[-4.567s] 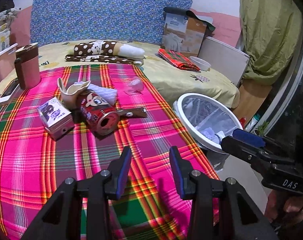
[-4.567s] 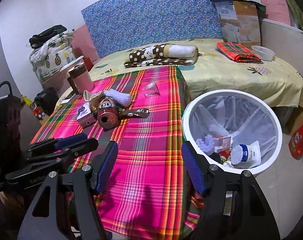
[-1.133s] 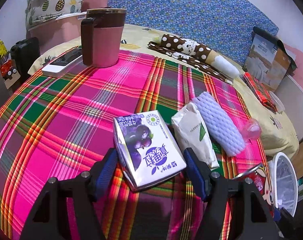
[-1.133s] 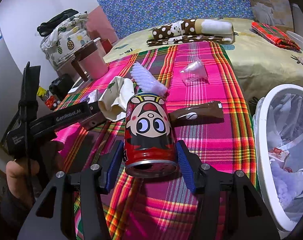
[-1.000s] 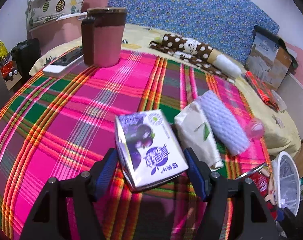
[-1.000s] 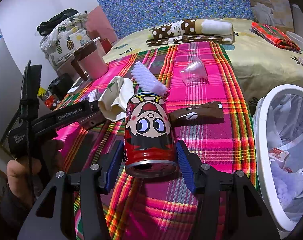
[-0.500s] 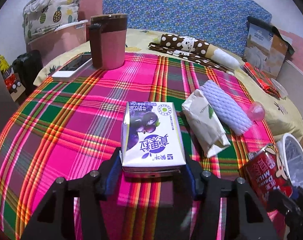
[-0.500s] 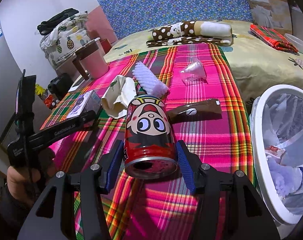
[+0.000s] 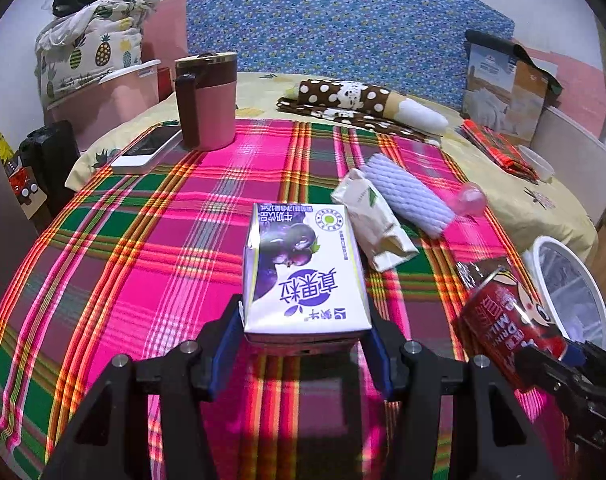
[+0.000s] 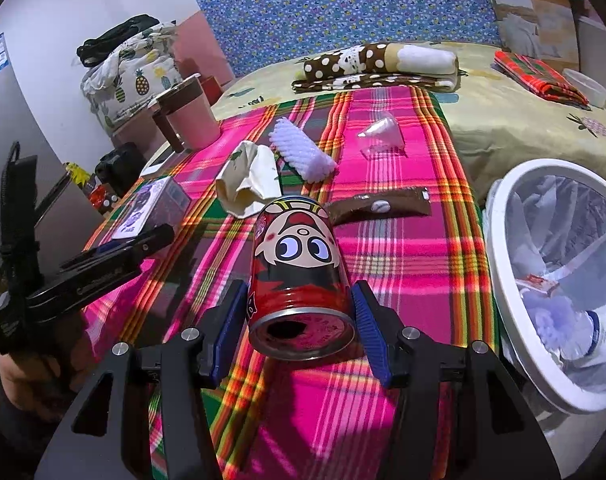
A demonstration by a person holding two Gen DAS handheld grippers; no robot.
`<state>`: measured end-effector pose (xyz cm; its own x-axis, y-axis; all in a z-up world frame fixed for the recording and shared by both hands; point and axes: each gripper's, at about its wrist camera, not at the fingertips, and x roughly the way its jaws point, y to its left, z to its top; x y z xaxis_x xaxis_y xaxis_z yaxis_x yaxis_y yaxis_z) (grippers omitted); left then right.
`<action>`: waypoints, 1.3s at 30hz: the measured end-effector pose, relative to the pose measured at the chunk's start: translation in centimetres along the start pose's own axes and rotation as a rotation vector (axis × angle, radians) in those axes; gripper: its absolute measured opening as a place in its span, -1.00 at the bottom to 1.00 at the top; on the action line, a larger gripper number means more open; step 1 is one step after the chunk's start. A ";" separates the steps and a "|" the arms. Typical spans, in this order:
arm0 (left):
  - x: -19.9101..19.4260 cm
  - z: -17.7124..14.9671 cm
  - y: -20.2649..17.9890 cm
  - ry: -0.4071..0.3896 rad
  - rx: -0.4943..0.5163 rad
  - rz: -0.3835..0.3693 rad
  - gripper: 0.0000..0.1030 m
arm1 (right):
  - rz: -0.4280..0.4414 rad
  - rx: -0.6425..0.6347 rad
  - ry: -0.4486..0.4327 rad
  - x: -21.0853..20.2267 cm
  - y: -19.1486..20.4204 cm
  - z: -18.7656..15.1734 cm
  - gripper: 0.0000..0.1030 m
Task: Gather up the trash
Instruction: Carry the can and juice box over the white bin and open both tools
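Note:
My left gripper (image 9: 303, 344) is shut on a purple-and-white drink carton (image 9: 303, 276) and holds it above the plaid cloth. My right gripper (image 10: 301, 328) is shut on a red cartoon milk can (image 10: 299, 268), also lifted; the can shows at the right of the left wrist view (image 9: 507, 320). On the cloth lie a cream paper bag (image 9: 375, 228), a white foam net sleeve (image 9: 407, 196), a clear plastic cup (image 10: 379, 136) and a brown wrapper (image 10: 379, 206). The white trash bin (image 10: 499, 272) with a clear liner stands beside the bed at the right.
A pink mug with a brown lid (image 9: 207, 104) and a phone (image 9: 147, 150) sit at the cloth's far left. A spotted roll (image 9: 363, 104), a folded plaid cloth (image 10: 539, 76) and a cardboard box (image 9: 503, 84) lie farther back on the bed.
Both grippers, open and empty 4.6 s ago, have closed on the carton and the can. Over the last second both items have been lifted off the cloth; the left one squared up.

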<state>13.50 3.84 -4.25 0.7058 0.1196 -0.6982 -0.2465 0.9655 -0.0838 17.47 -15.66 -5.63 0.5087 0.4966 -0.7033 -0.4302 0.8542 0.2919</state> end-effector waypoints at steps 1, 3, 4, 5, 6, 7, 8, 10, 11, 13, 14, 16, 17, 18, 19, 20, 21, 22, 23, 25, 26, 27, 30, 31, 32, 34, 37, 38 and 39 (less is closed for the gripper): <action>-0.2 -0.3 -0.1 0.002 0.006 -0.006 0.11 | -0.002 0.001 0.004 -0.1 0.0 -0.1 0.07; -0.5 -0.7 -0.1 0.008 0.015 -0.014 0.11 | -0.006 -0.001 0.010 -0.3 0.1 -0.4 0.07; -0.7 -1.0 -0.2 0.010 0.019 -0.017 0.11 | -0.007 -0.001 0.011 -0.4 0.1 -0.6 0.07; -0.8 -1.2 -0.2 0.012 0.024 -0.020 0.11 | -0.009 -0.001 0.014 -0.5 0.1 -0.7 0.07; -1.0 -1.4 -0.3 0.015 0.027 -0.021 0.11 | -0.011 -0.002 0.017 -0.6 0.1 -0.8 0.07; -1.1 -1.6 -0.3 0.018 0.031 -0.025 0.11 | -0.012 -0.002 0.020 -0.7 0.2 -1.0 0.07; -1.2 -1.9 -0.3 0.019 0.034 -0.027 0.11 | -0.013 -0.002 0.022 -0.7 0.2 -1.1 0.07; -1.3 -2.2 -0.3 0.024 0.040 -0.031 0.11 | -0.008 -0.005 0.034 -0.7 0.3 -1.2 0.07; -1.3 -2.3 -0.3 0.030 0.042 -0.035 0.11 | -0.003 -0.007 0.044 -0.6 0.4 -1.3 0.07; -1.2 -2.5 -0.2 0.039 0.041 -0.040 0.11 | 0.000 -0.009 0.061 -0.3 0.5 -1.3 0.08; -1.1 -2.5 -0.1 0.046 0.041 -0.049 0.12 | -0.002 -0.008 0.062 -0.2 0.5 -1.3 0.08; -1.2 -2.6 -0.2 0.054 0.040 -0.068 0.12 | -0.002 -0.011 0.057 -0.2 0.7 -1.2 0.09; -1.2 -2.6 -0.1 0.054 0.041 -0.074 0.12 | -0.004 -0.015 0.055 -0.2 0.9 -1.1 0.15; -1.2 -2.5 -0.1 0.051 0.042 -0.079 0.12 | -0.008 -0.021 0.055 -0.1 0.9 -1.0 0.20; -1.2 -2.5 -0.2 0.049 0.046 -0.083 0.12 | -0.012 -0.025 0.055 0.0 1.0 -0.9 0.24; -1.2 -2.4 -0.2 0.048 0.048 -0.084 0.13 | -0.014 -0.025 0.055 0.1 1.1 -0.8 0.25; -1.1 -2.3 -0.2 0.047 0.051 -0.085 0.14 | -0.015 -0.023 0.055 0.1 1.1 -0.7 0.25; -0.9 -2.3 -0.3 0.047 0.056 -0.085 0.14 | -0.017 -0.019 0.057 0.3 1.2 -0.6 0.25; -0.7 -2.2 -0.3 0.051 0.059 -0.083 0.14 | -0.018 -0.017 0.058 0.4 1.1 -0.6 0.25; -0.1 -2.2 -0.4 0.062 0.061 -0.081 0.14 | -0.021 -0.013 0.064 0.6 1.1 -0.5 0.25; 0.2 -2.2 -0.5 0.070 0.063 -0.080 0.14 | -0.020 -0.015 0.065 0.8 1.1 -0.4 0.25; 0.3 -2.3 -0.5 0.074 0.064 -0.077 0.14 | -0.019 -0.017 0.063 0.7 1.2 -0.5 0.25; 0.6 -2.4 -0.8 0.079 0.073 -0.073 0.13 | -0.022 -0.016 0.057 0.7 1.1 -0.7 0.11; 0.5 -2.5 -0.9 0.074 0.078 -0.071 0.12 | -0.027 -0.018 0.056 0.7 1.2 -0.7 0.06; 0.4 -2.5 -1.0 0.068 0.084 -0.068 0.12 | -0.026 -0.018 0.054 0.6 1.1 -0.7 0.06; 0.1 -2.6 -1.1 0.056 0.092 -0.061 0.11 | -0.032 -0.019 0.047 0.4 1.1 -0.8 0.06; -0.4 -2.4 -1.3 0.039 0.093 -0.060 0.11 | -0.033 -0.012 0.032 0.0 1.0 -0.8 0.06; -0.6 -2.4 -1.3 0.034 0.093 -0.060 0.11 | -0.033 -0.010 0.028 -0.1 0.9 -0.7 0.06; -0.9 -2.3 -1.4 0.027 0.094 -0.060 0.11 | -0.034 -0.009 0.023 -0.3 0.9 -0.7 0.06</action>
<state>11.70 1.85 -5.18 0.6987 0.0560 -0.7132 -0.1401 0.9883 -0.0597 16.39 -15.18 -5.60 0.5062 0.4636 -0.7272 -0.4196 0.8691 0.2619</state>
